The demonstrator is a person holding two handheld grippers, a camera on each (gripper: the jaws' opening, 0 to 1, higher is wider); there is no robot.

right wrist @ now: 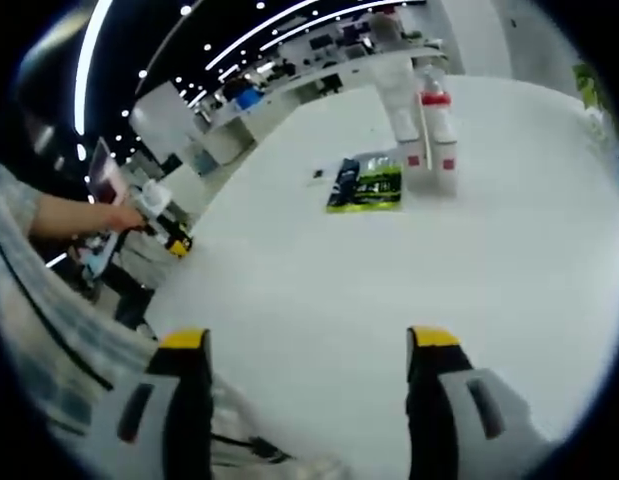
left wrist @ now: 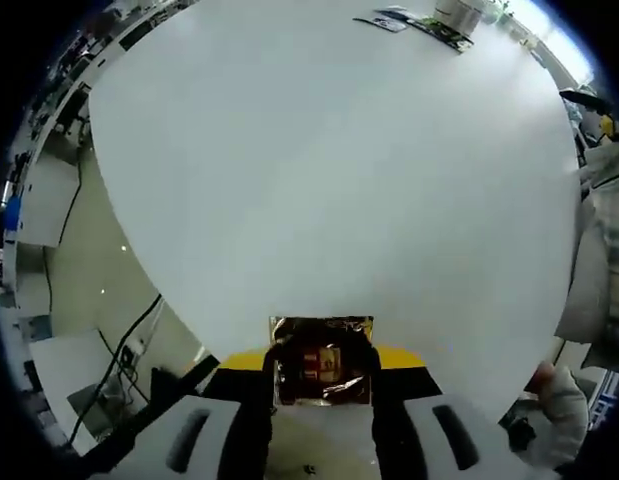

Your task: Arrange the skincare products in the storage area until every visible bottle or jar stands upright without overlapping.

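1. The left hand-held gripper point(left wrist: 322, 400) is clenched on a small gold-foil sachet with red print point(left wrist: 322, 362), held low over the white round bench point(left wrist: 319, 180).
2. The right hand-held gripper point(right wrist: 309, 400) hangs released, holding nothing.
3. Two white bottles with red bands point(right wrist: 432, 140) stand upright far ahead of the right gripper, which looks the nearer one; flat green and dark sachets point(right wrist: 367, 185) lie just beside them.

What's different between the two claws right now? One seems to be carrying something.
The left claw is shut on a small gold foil sachet; the right claw is open and holds nothing. The left claw's jaws stand close together, pinching the sachet between them; the right claw's jaws stand wide apart with bare white table between them. Both have yellow-tipped jaws and hang over the same white table.
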